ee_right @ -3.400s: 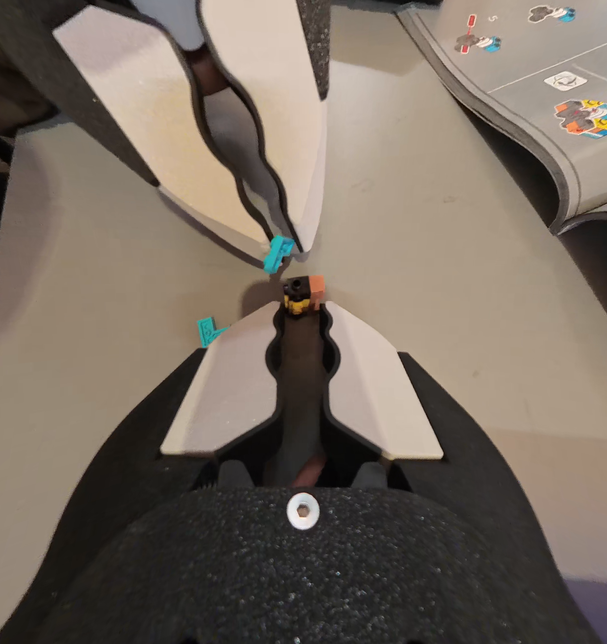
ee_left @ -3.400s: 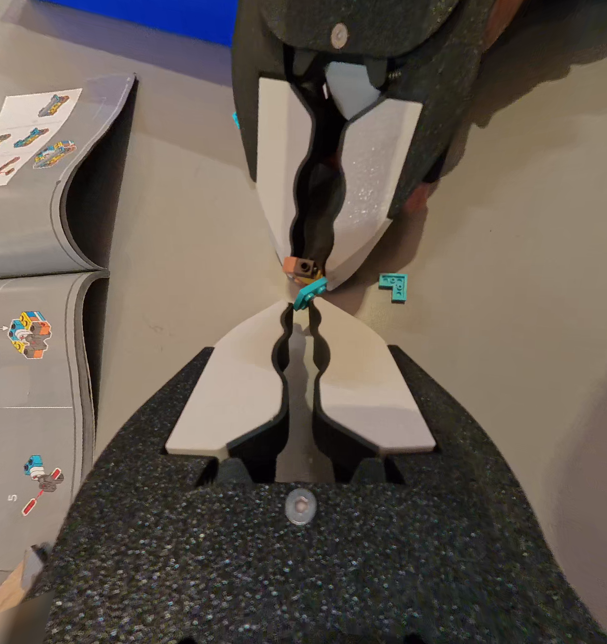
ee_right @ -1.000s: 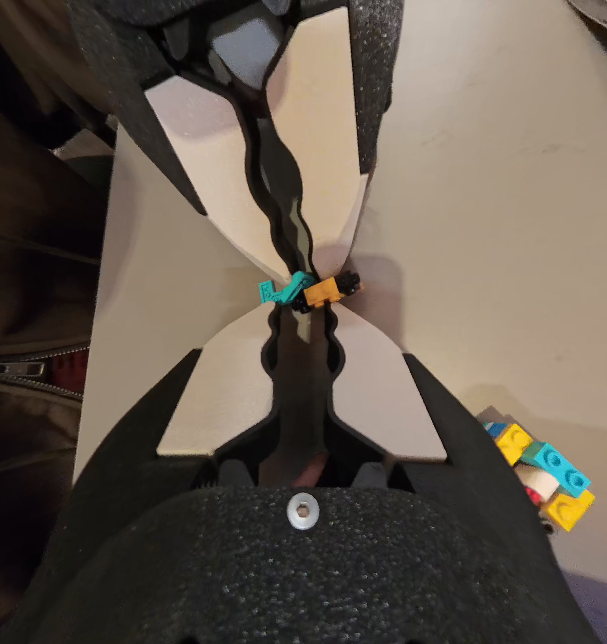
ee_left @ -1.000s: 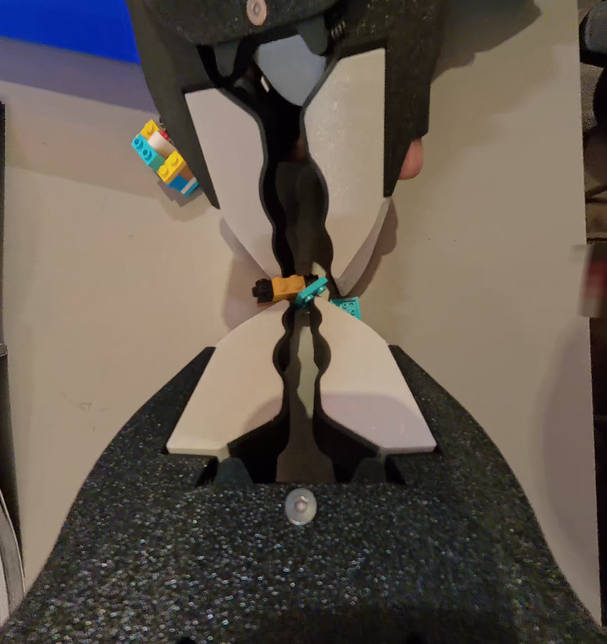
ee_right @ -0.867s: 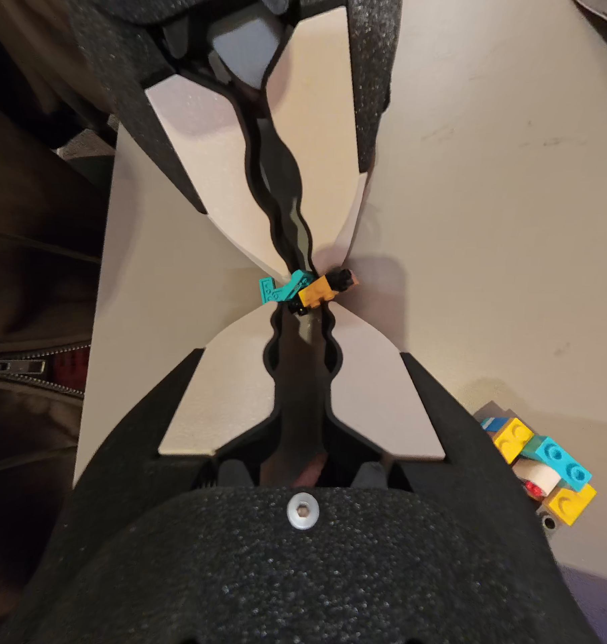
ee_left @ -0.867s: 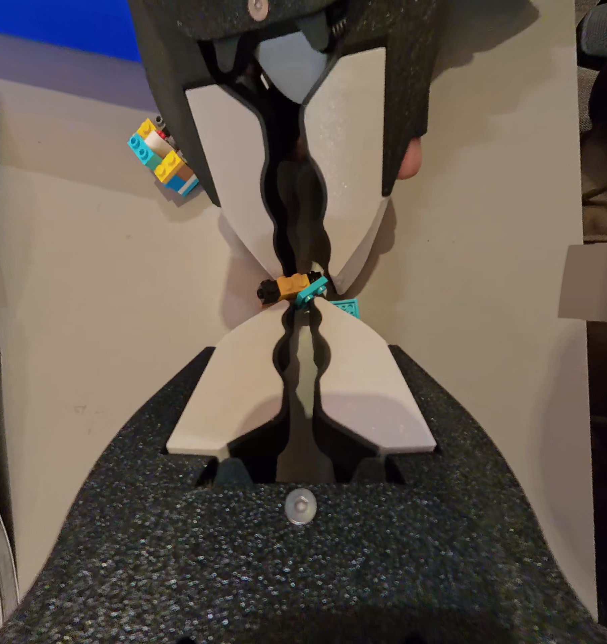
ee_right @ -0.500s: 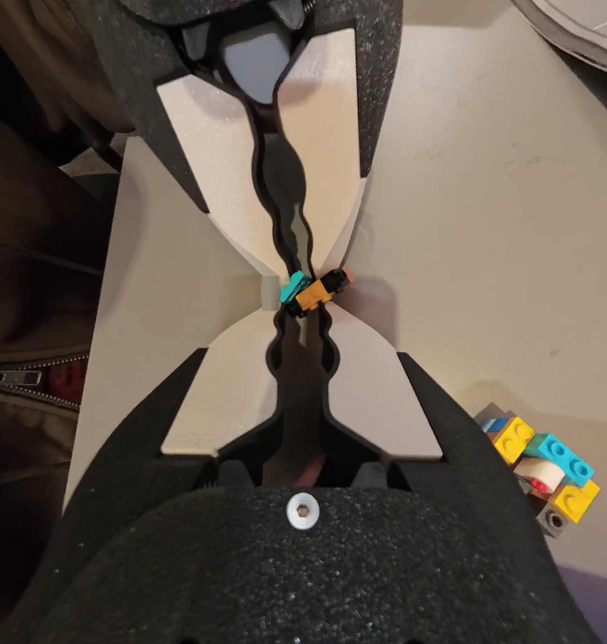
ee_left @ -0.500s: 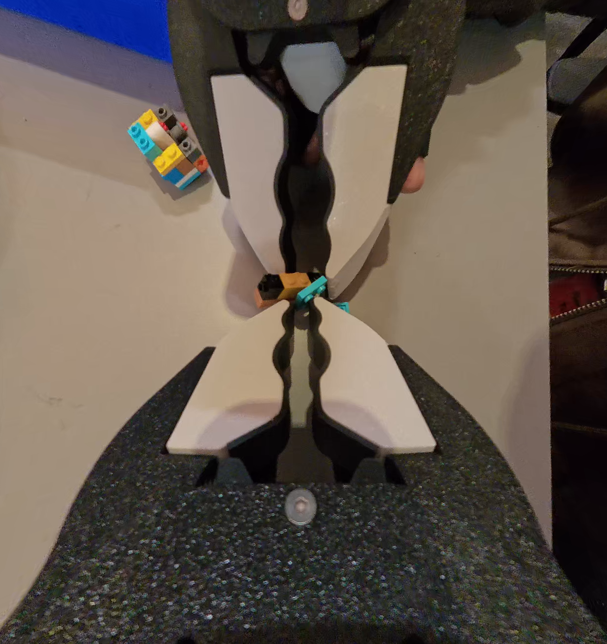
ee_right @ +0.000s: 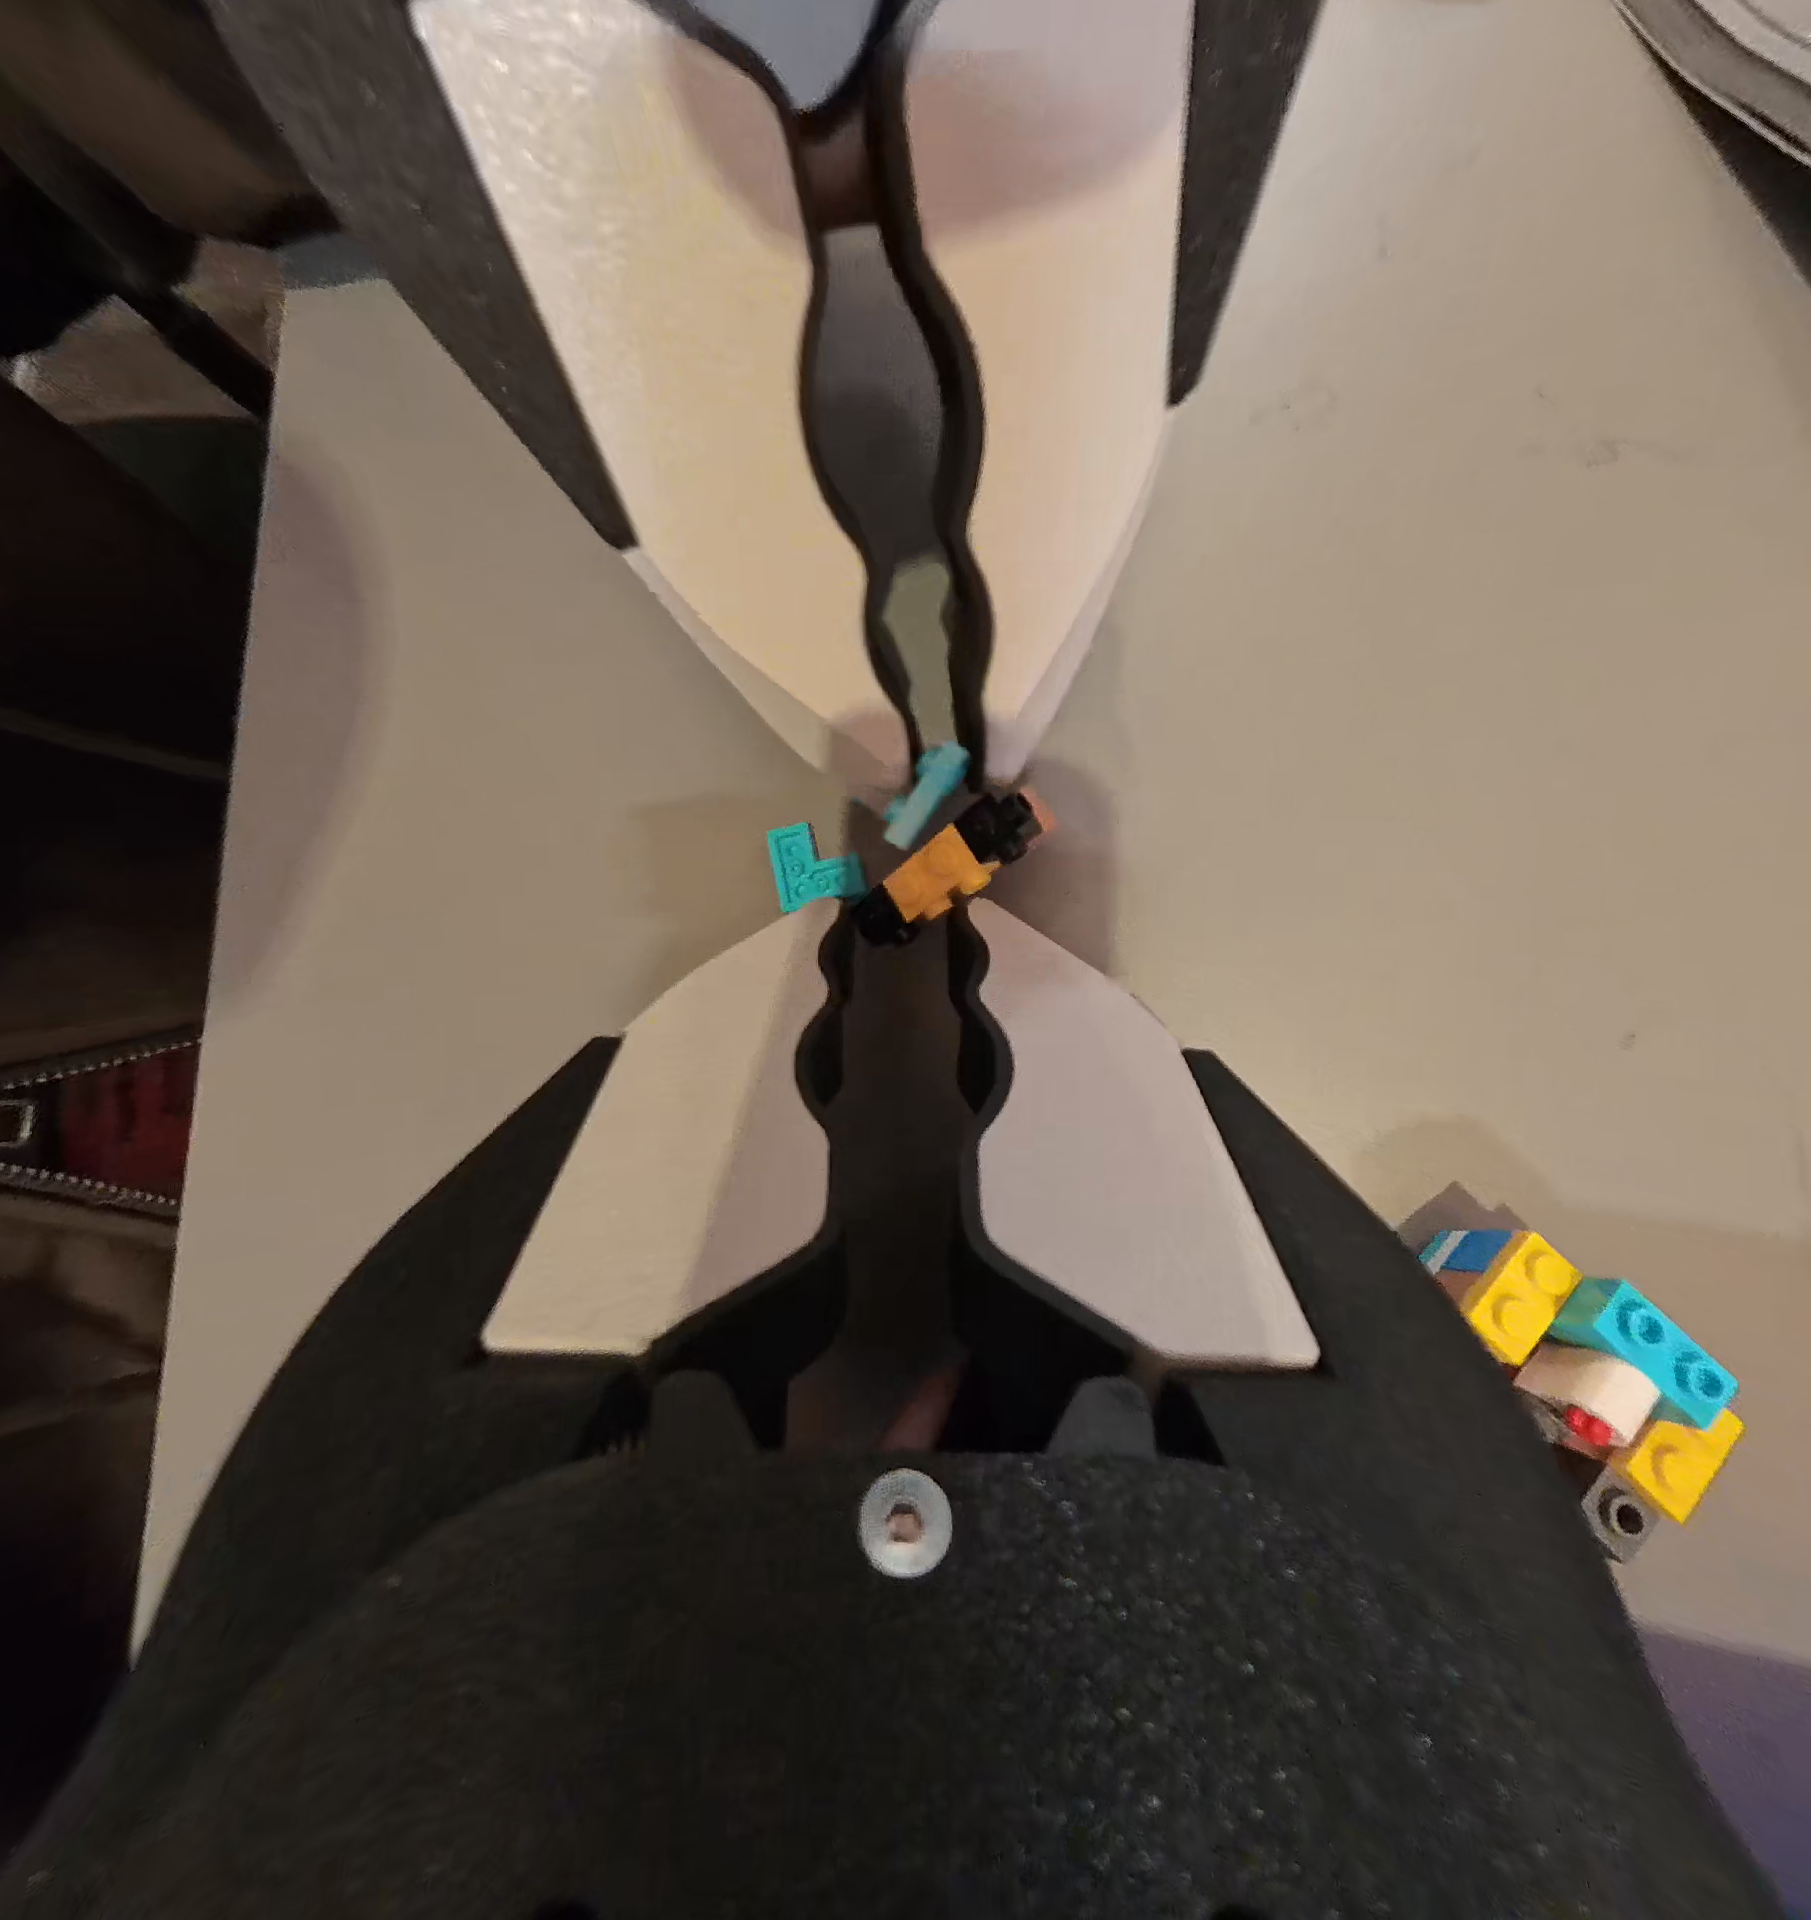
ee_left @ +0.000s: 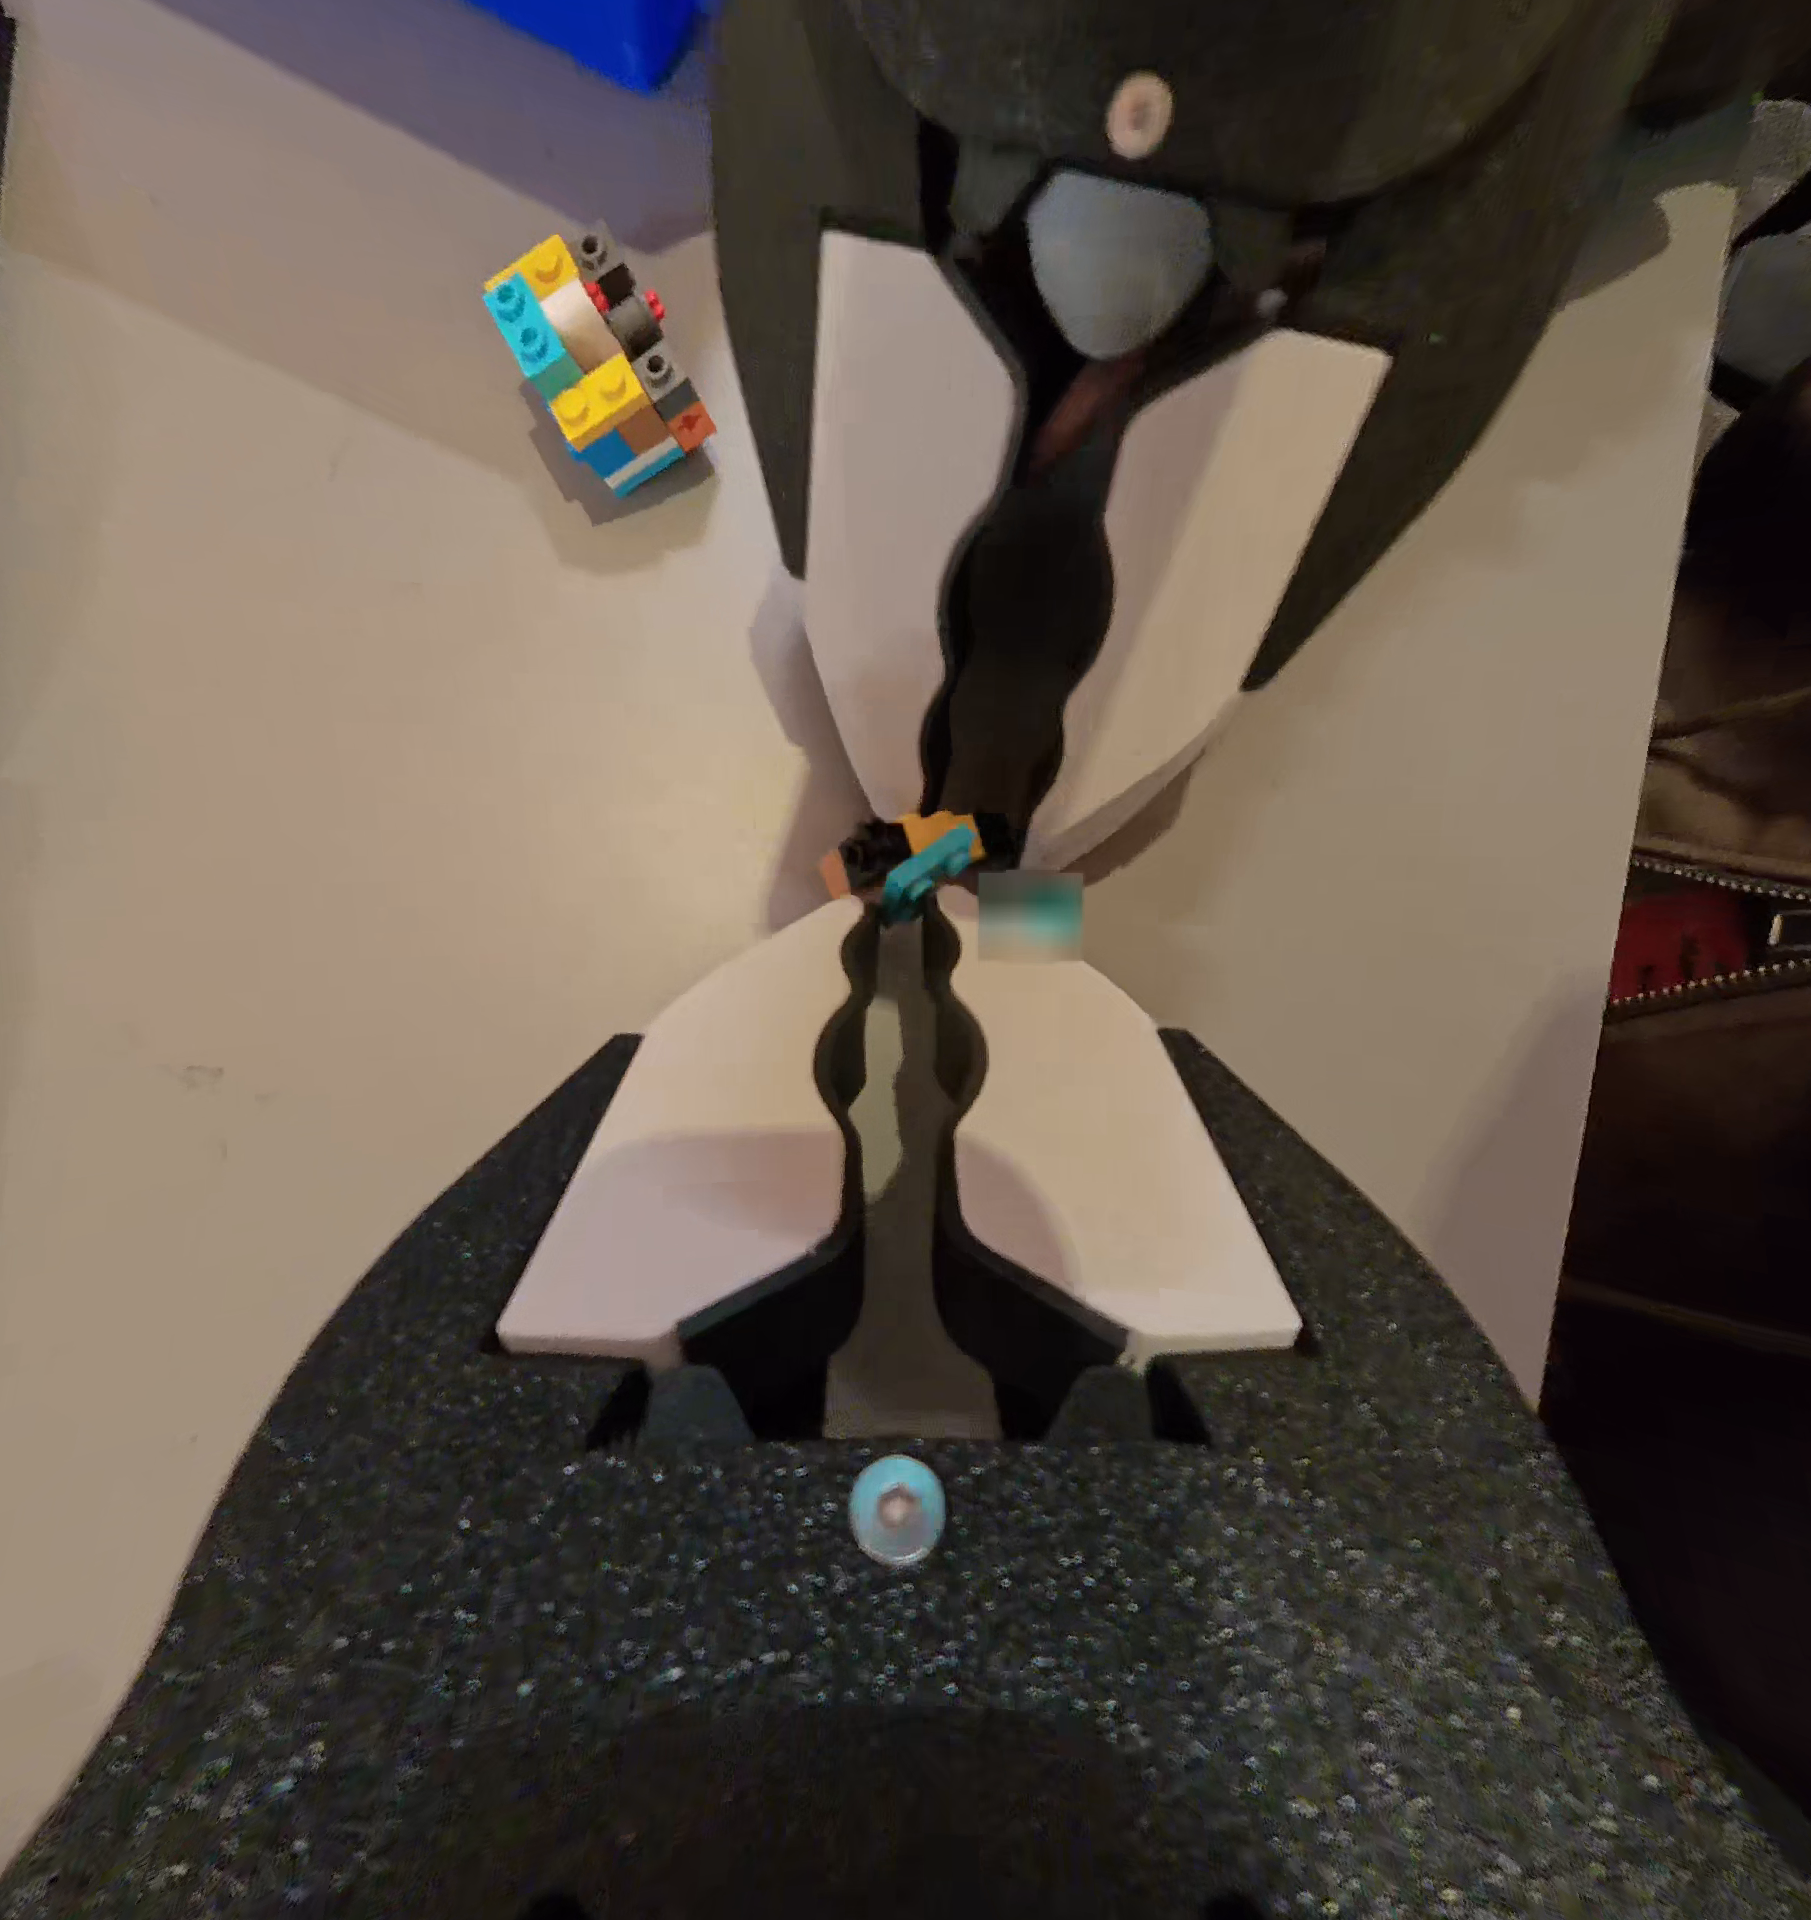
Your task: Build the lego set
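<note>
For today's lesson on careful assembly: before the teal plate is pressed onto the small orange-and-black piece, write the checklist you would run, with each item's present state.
1. Left gripper shut on the teal plate: ok.
2. Right gripper shut on the orange-and-black piece: ok.
3. Plate lined up flat with the piece: not ok, it sits tilted in the right wrist view.
4. Plate seated on the studs: cannot tell.
5. Loose teal corner plate clear of the join: cannot tell.
6. Multicoloured build out of the way on the table: ok.
</note>
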The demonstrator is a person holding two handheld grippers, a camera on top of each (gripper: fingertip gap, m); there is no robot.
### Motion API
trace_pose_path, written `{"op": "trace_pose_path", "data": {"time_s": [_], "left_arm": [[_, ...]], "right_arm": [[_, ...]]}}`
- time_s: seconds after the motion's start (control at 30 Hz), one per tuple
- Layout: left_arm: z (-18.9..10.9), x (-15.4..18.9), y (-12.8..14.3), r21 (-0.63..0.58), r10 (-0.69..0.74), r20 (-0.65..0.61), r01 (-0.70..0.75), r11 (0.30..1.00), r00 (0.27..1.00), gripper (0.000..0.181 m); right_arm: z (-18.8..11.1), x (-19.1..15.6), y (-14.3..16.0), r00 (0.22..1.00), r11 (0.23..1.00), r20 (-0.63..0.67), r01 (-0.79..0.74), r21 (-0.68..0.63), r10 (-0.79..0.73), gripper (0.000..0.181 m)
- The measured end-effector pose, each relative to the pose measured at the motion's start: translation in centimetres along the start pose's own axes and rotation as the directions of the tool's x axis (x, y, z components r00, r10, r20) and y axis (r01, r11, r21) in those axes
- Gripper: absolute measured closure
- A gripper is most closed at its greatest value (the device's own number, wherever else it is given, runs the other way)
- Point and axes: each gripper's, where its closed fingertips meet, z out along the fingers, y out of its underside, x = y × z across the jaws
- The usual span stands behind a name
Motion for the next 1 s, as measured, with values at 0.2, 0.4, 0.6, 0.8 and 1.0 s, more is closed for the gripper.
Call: {"op": "trace_pose_path", "data": {"time_s": [0.2,0.4,0.6,0.8,1.0], "left_arm": [[0.06,-0.18,0.28,-0.08,0.012,0.053,-0.008,0.997,0.999,0.173],[-0.13,-0.35,0.13,-0.094,0.013,0.074,-0.006,0.996,0.997,0.173],[-0.26,-0.34,0.32,-0.088,0.001,0.079,0.006,0.996,0.997,0.171],[-0.3,-0.29,0.42,-0.081,-0.011,0.078,0.018,0.997,0.997,0.168],[-0.34,-0.32,0.69,-0.084,-0.018,0.081,0.025,0.996,0.997,0.168]], "right_arm": [[0.18,0.02,0.05,0.998,0.998,-0.049,0.045,-0.037,-0.047,0.164],[0.09,0.04,-0.03,0.998,0.999,-0.042,0.038,-0.03,-0.04,0.164],[0.13,-0.08,0.0,1.0,0.999,-0.02,0.02,-0.026,-0.021,0.163],[0.21,-0.12,-0.1,1.0,1.0,0.0,0.001,-0.02,-0.001,0.163],[0.23,-0.05,-0.3,1.0,1.0,-0.005,-0.004,-0.009,0.004,0.163]]}}
